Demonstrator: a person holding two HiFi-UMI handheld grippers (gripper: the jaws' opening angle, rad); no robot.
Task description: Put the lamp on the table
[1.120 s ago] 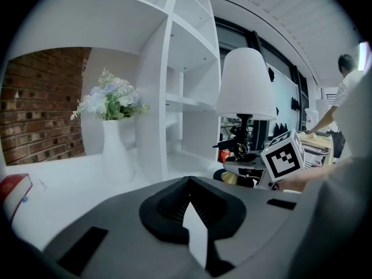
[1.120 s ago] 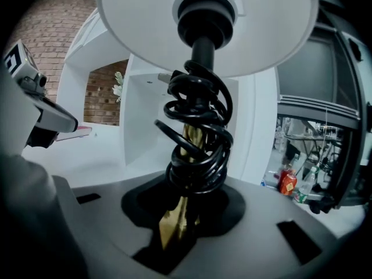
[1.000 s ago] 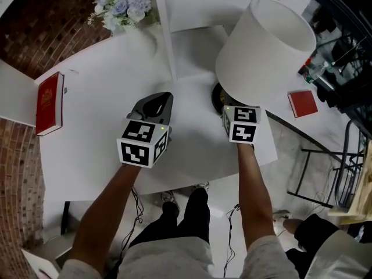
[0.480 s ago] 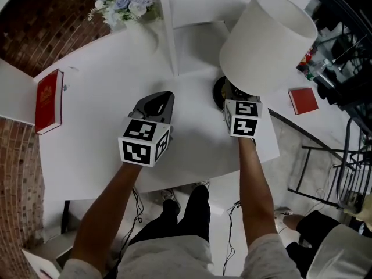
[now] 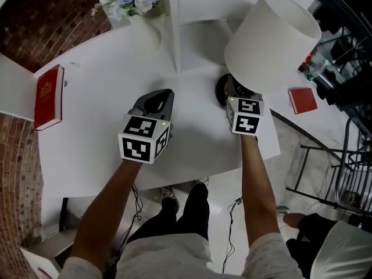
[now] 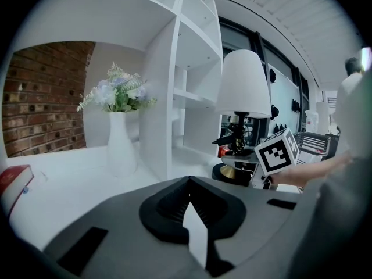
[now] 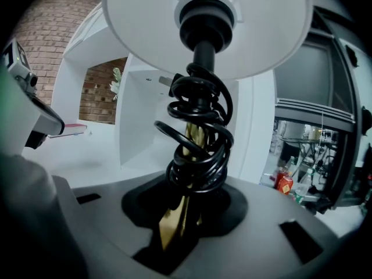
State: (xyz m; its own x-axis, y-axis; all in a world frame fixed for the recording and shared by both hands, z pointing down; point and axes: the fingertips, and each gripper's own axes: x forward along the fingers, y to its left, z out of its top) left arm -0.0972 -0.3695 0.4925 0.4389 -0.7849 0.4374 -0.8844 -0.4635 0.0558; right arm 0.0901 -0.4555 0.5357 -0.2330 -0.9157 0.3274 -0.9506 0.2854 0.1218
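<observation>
The lamp has a white shade [image 5: 270, 42], a round black base [image 5: 221, 90] and a gold stem [image 7: 185, 211] wrapped in coiled black cord [image 7: 200, 138]. My right gripper [image 5: 236, 96] is shut on the stem just above the base, over the white table [image 5: 99, 115] near its right edge. I cannot tell if the base touches the tabletop. The left gripper view shows the lamp [image 6: 243, 86] standing upright. My left gripper [image 5: 156, 101] hovers over the table's middle, jaws together and nothing held.
A white vase of flowers [image 5: 139, 4] stands at the back beside a white shelf unit [image 5: 171, 28]. A red book [image 5: 47, 96] lies at the table's left end. A small red book [image 5: 302, 100] and a metal chair frame [image 5: 325, 173] are to the right.
The right gripper and the lamp have shifted slightly away from me and to the right. The left gripper has stayed almost still.
</observation>
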